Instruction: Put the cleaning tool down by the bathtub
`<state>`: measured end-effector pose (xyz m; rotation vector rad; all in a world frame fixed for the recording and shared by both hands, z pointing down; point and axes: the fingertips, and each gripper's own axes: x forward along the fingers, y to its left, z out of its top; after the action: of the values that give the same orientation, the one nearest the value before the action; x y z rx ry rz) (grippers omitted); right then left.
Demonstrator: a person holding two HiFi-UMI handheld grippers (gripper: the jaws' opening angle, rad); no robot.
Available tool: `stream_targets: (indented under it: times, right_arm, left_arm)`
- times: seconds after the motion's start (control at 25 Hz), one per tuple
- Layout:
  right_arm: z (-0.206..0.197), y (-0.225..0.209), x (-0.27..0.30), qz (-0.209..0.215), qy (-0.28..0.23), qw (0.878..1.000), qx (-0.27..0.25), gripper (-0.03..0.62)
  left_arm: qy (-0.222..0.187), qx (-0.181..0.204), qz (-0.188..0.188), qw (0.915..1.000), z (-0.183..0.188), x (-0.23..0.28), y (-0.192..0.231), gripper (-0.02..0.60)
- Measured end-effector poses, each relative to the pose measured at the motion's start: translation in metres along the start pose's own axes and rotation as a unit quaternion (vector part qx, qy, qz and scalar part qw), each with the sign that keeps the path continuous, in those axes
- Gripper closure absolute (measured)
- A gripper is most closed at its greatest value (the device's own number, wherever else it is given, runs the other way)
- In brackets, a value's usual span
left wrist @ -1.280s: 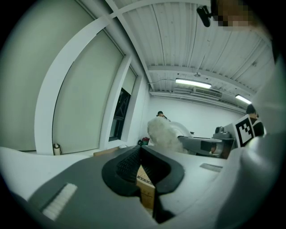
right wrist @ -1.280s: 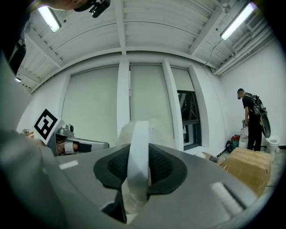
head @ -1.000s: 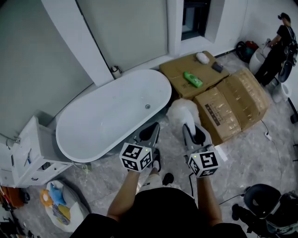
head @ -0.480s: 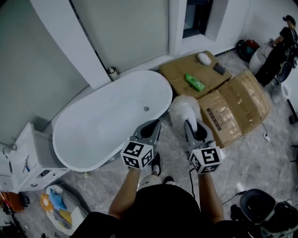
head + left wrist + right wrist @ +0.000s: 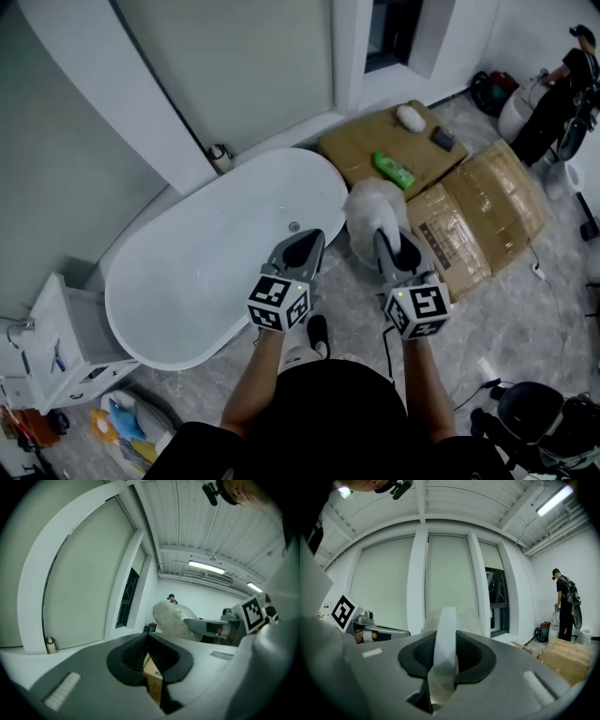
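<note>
With my left claw (image 5: 302, 251) closed on nothing, my right claw (image 5: 392, 249) is gripping the fluffy cleaning tool (image 5: 372, 216) by its thin band, so it is risking slipping onto the cardboard boxes (image 5: 478, 216) instead of beside the bathtub (image 5: 211, 272).

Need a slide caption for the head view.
Head view: right gripper holds a fluffy white cleaning tool beside the bathtub; left gripper shut and empty.

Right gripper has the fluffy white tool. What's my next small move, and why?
Probably lower the right gripper toward the grey floor beside the white oval bathtub. Its jaws clamp the strap of the fluffy white cleaning tool, which shows over the gap between the tub and the brown cardboard boxes.
</note>
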<state>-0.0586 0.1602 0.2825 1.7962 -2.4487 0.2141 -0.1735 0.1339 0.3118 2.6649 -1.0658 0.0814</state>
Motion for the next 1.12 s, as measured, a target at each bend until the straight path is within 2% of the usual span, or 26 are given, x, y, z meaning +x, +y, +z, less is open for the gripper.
stream_targets:
  times: [0.36, 0.72, 1.12]
  right_arm:
    - [0.002, -0.011, 0.042, -0.02, 0.006, 1.0, 0.008, 0.499]
    - [-0.007, -0.027, 0.062, -0.031, 0.021, 0.999, 0.023, 0.499]
    - [-0.017, -0.046, 0.113, 0.014, 0.044, 0.999, 0.027, 0.499]
  left_arm:
    - [0.004, 0.004, -0.012, 0.9999, 0.011, 0.03, 0.037, 0.581]
    - [0.02, 0.006, -0.017, 0.9996, 0.009, 0.054, 0.05, 0.583]
    - [0.025, -0.001, 0.012, 0.9996, 0.01, 0.092, 0.077, 0.582]
